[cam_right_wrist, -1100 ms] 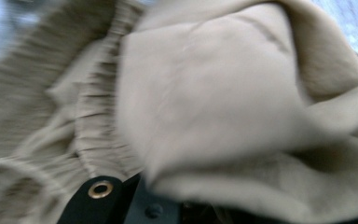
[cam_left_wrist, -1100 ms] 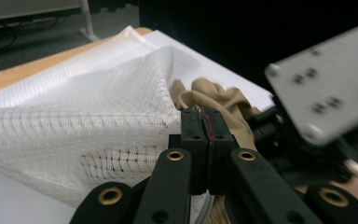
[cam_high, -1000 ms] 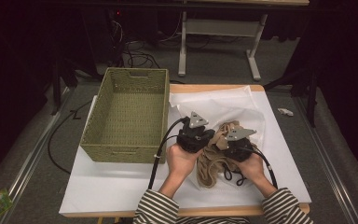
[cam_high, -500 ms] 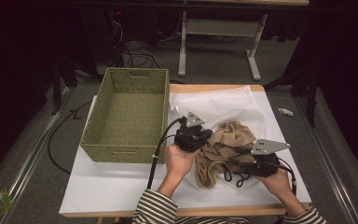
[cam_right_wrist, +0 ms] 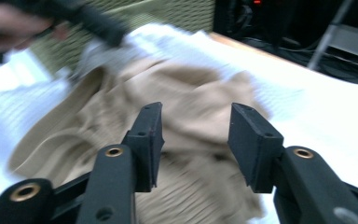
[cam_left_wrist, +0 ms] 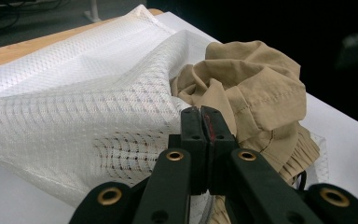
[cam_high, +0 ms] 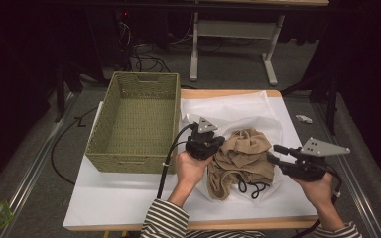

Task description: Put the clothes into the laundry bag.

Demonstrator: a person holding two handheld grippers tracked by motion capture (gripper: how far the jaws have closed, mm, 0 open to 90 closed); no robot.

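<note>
Since the earlier frames the right gripper (cam_high: 273,153) has drawn away from the crumpled tan cloth garment (cam_high: 242,157), travelling out toward 3 o'clock and lifting off the table, and its jaws have just been opening; they now stand spread with nothing between them, the garment lying beyond them in the right gripper view (that view is blurred). Left gripper (cam_high: 217,144) has kept its place at the garment's 9 o'clock edge. In the left gripper view its jaws are pressed together, and white mesh fabric (cam_left_wrist: 88,116) lies right against them; whether a fold of it is pinched between the pads cannot be told. The garment sits heaped at the centre of the white-covered rectangular table (cam_high: 129,198), partly resting on the white mesh fabric, which spreads from it toward 12 o'clock. A thin black cord (cam_high: 250,188) trails out from the garment's 6 o'clock edge. An olive-green woven rectangular basket (cam_high: 129,161) stands at 9 o'clock of the left gripper, just beside it, with its interior bare. Both forearms enter from 6 o'clock in striped sleeves (cam_high: 166,223).
</note>
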